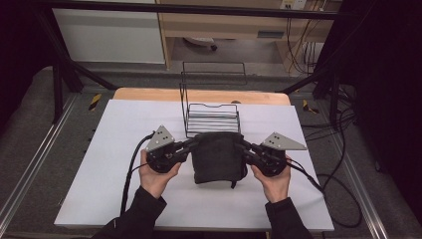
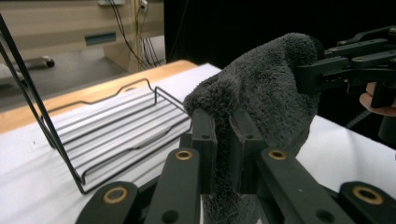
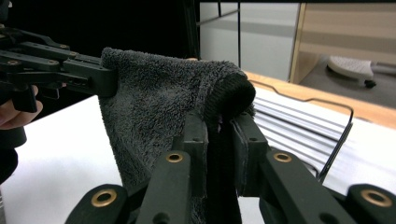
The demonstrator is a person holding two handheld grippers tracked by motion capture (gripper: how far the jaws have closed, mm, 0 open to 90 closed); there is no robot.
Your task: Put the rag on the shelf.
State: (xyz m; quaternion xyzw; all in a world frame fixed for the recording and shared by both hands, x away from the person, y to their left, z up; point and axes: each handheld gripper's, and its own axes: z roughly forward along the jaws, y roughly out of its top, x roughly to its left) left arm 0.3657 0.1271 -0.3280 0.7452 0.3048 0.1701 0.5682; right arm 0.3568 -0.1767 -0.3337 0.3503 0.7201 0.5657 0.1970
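from above, the left gripper point(image 1: 191, 144) and right gripper point(image 1: 244, 146) each pinch an upper corner of the dark grey towel point(image 1: 217, 157), which hangs between them over the white table point(image 1: 124, 149), with the wire rack point(image 1: 211, 119) just beyond.

along the left gripper's jaws, they're clamped on a thick fold, the rack to their left.

along the right gripper's, the hem is squeezed tight (rack off to its right). one corner could slip if the hands pull apart, or the cloth could snag the rack's wires. dim room, dark surroundings, a wooden cabinet point(image 1: 224, 22) behind.
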